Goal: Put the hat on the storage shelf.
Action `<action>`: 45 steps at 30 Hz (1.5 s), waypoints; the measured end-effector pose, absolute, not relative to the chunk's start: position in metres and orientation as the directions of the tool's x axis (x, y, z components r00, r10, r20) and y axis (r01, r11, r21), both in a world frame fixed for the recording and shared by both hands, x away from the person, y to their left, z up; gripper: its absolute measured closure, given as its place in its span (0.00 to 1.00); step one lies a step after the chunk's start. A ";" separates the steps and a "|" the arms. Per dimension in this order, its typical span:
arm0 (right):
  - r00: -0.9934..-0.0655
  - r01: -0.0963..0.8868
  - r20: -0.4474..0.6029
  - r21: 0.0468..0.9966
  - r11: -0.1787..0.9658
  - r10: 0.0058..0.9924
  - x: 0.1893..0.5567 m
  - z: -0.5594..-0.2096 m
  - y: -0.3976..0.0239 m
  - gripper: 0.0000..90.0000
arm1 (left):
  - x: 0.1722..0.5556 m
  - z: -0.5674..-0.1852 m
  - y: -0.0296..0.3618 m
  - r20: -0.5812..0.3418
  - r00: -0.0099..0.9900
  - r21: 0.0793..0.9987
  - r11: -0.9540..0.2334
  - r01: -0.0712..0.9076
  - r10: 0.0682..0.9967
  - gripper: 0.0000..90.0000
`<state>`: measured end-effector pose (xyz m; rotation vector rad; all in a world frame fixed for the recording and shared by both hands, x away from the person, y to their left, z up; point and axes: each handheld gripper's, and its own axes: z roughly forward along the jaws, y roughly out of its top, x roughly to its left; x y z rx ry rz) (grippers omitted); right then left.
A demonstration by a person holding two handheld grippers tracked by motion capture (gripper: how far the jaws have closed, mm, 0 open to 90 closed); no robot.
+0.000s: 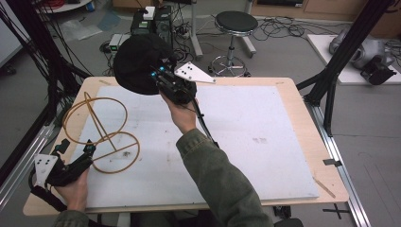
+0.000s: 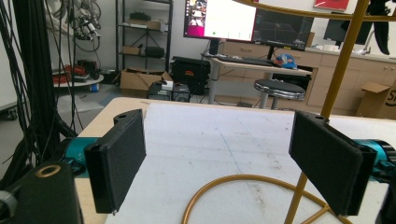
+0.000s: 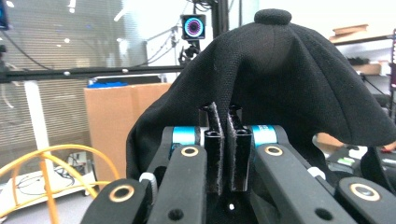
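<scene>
Pinched between the jaws of the right gripper [image 3: 227, 140], the black cloth cap [image 3: 280, 79] looks matt and finely woven. Beside the left gripper's [image 2: 229, 158] parted jaws, the gold wire stand [image 2: 343, 60] gleams like smooth painted metal.

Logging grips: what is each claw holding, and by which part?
Right claw pinches the black cap by its edge fabric. Left claw holds nothing, jaws open beside the gold wire stand.

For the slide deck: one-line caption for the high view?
Right hand-held gripper lifts a black cap above the table; open left hand-held gripper waits beside the gold wire stand.
</scene>
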<state>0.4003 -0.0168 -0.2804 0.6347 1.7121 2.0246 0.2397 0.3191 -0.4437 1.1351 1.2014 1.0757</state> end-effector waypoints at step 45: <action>-0.987 0.083 0.099 0.988 -0.129 0.124 0.365 -0.249 0.051 0.98 | 0.239 -0.445 0.322 -0.149 0.069 0.989 0.149 -0.007 0.987 0.21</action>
